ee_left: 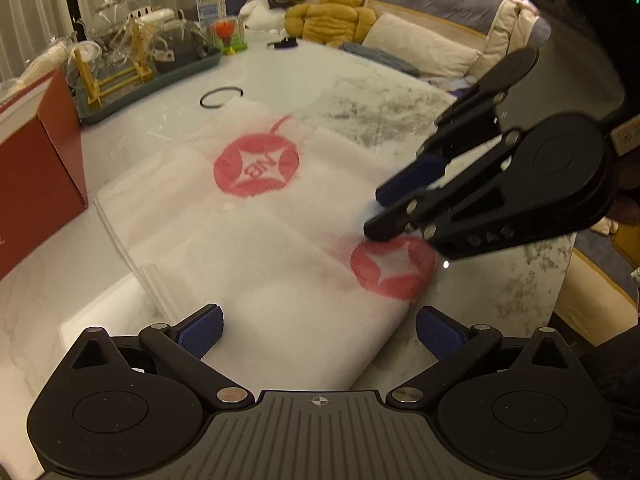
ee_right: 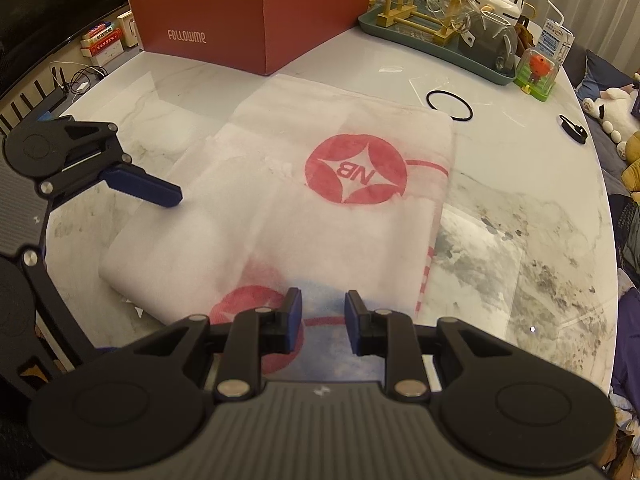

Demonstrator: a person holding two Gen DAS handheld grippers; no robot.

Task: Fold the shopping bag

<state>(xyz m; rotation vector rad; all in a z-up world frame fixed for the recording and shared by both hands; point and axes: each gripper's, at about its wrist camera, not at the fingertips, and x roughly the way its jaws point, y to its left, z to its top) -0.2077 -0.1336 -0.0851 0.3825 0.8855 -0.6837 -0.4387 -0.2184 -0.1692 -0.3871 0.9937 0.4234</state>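
The white non-woven shopping bag with red round logos (ee_left: 256,248) lies folded mid-frame; left gripper (ee_left: 318,330) jaws spread wide, right gripper (ee_right: 323,320) jaws narrowly apart, holding nothing.

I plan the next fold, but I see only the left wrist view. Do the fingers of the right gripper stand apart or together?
Observer: Apart by a narrow gap. The right gripper shows the shopping bag through that gap, with no fabric visibly pinched.
Operator: Is any marking along the bag's edge there?
Observer: Yes, a red striped band runs along the edge just right of those fingers.
Operator: And the red box?
Observer: The red box has FOLLOWME written on its side.
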